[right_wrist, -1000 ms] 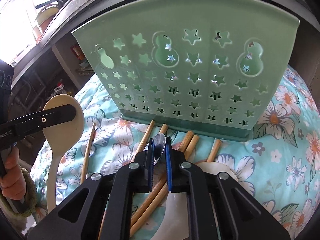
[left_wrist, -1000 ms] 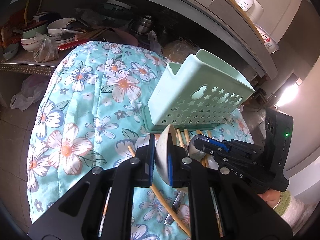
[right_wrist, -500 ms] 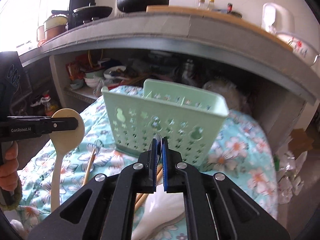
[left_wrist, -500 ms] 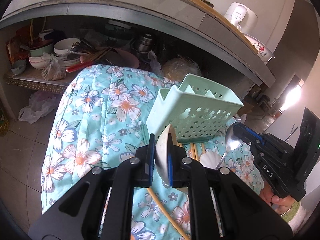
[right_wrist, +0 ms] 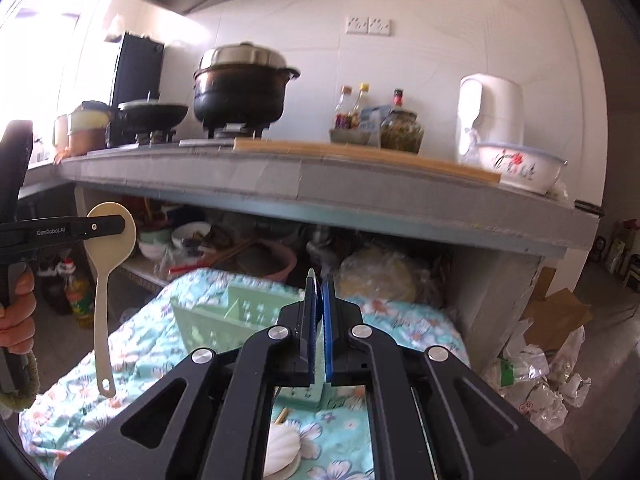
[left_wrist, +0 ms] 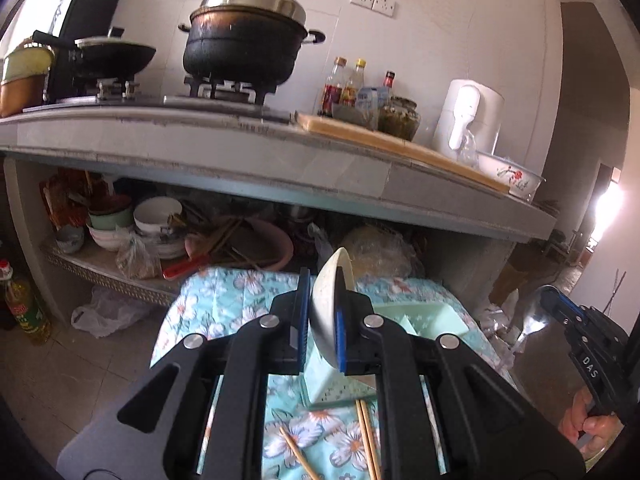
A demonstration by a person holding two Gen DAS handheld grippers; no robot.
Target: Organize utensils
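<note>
Holding one spoon apiece, both grippers hang above the flowered cloth (left_wrist: 224, 300) with nothing yet delivered, as far as these views show. The left gripper (left_wrist: 322, 320) has its fingers pinching the bowl of a cream plastic spoon (right_wrist: 108, 264), whose handle dangles straight down below them. The right gripper (right_wrist: 319, 320) has its fingers pressed almost together on the thin bowl of a metal spoon (left_wrist: 532, 320), seen edge-on between the pads in its own view and hanging beneath them in the other.

The mint-green utensil holder (right_wrist: 224, 316) stands on the cloth below and just ahead of both pairs of fingers, its top open and its compartments apparently empty, though blur hides much of the inside. So the sorting seems barely begun: two spoons are lifted and neither is in the holder.

Still lying on the cloth beneath the fingers are several wooden chopsticks (left_wrist: 368, 432) in front of the holder and a white shell-shaped piece (right_wrist: 284, 452) close under the right gripper. Those remain to be collected once the spoons are dropped in. The likely next step is lowering each spoon handle-first into a compartment.
</note>
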